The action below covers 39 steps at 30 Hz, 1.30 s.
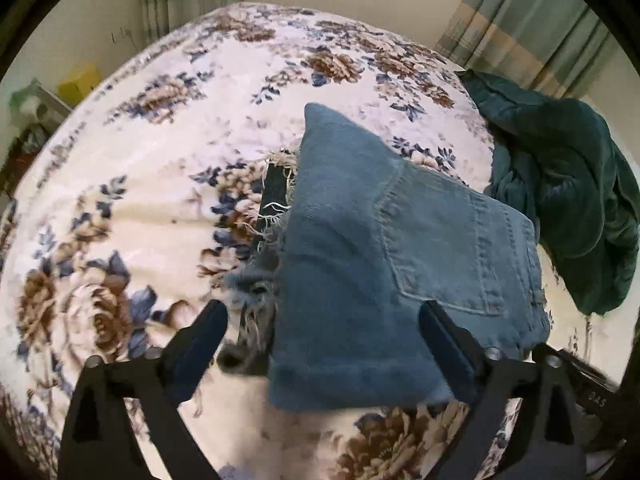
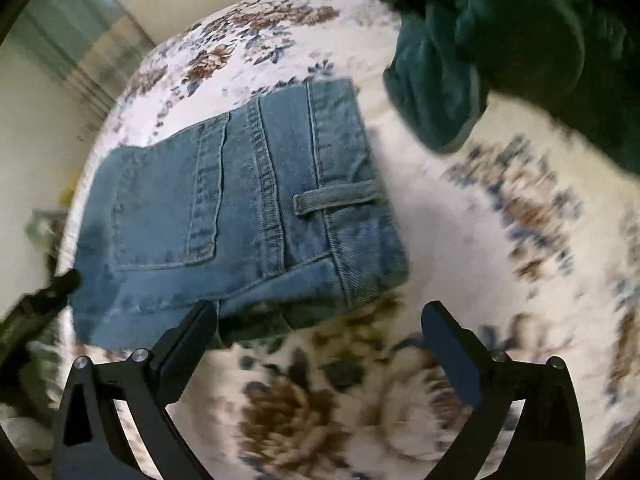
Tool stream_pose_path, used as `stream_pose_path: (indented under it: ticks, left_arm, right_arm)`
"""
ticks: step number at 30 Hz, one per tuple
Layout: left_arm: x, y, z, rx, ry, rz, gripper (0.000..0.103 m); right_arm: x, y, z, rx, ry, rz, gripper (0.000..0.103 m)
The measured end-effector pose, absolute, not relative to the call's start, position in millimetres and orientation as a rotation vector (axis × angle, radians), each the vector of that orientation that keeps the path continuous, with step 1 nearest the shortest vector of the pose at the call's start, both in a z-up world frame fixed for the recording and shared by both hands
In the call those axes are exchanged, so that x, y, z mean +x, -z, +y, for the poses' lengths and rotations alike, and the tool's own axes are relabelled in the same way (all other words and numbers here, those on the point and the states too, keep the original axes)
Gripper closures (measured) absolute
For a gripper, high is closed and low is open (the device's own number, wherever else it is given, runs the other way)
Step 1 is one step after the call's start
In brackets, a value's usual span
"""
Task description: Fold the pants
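Observation:
Blue denim pants (image 1: 384, 248) lie folded in a compact stack on the floral bedspread (image 1: 152, 208), with frayed hems sticking out on the left side. My left gripper (image 1: 324, 316) is open, its fingers spread on either side of the stack's near edge, holding nothing. In the right wrist view the pants (image 2: 248, 208) show a back pocket and belt loop. My right gripper (image 2: 320, 316) is open and empty just in front of the stack's near edge. The other gripper's tip (image 2: 60, 284) shows at the pants' left edge.
A dark green garment (image 1: 568, 200) lies crumpled on the bed to the right of the pants; it also shows in the right wrist view (image 2: 500, 40). Striped curtains (image 1: 516, 24) and walls stand behind the bed. Clutter sits beyond the bed's left edge (image 1: 44, 108).

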<state>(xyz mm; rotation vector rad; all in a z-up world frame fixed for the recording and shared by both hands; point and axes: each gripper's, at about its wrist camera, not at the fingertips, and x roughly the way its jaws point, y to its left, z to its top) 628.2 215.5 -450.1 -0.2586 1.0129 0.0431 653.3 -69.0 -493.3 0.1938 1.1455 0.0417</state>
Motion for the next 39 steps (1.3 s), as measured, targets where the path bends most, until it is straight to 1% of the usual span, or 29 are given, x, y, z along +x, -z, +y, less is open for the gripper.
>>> stream_pose_path:
  ticks: [5,9,15,20,28,39]
  left_arm:
    - [610.0,423.4,188.1,-0.170,-0.061,0.991,0.001]
    - [595.0,401.6,169.7,-0.127,-0.066,0.983,0.001]
    - [555.5,350.9,143.1,-0.076,-0.070,0.940,0.001]
    - [506.1,301.5,121.8,-0.040,-0.083,0.892,0.001]
    - [423.4,229.6,97.0,-0.024,-0.094,0.826,0.001]
    - [312.7,128.8,86.0,-0.032,-0.128,0.675,0.001]
  right_arm:
    - [632.0,452.1,-71.5,0.101,0.028,1.097,0.000]
    - [605.2,410.8,-76.3,0.062,0.055,1.057,0.000]
    - [557.5,347.7,-90.7,0.048,0.052,1.002,0.000]
    - [510.1,290.9,-105.6,0.038,0.041,0.945,0.000]
    - [410.3,192.0,-129.9,0.026,0.000,0.848,0.000]
    - [275.6,78.4,-146.1,-0.011,-0.051,0.719,0.000]
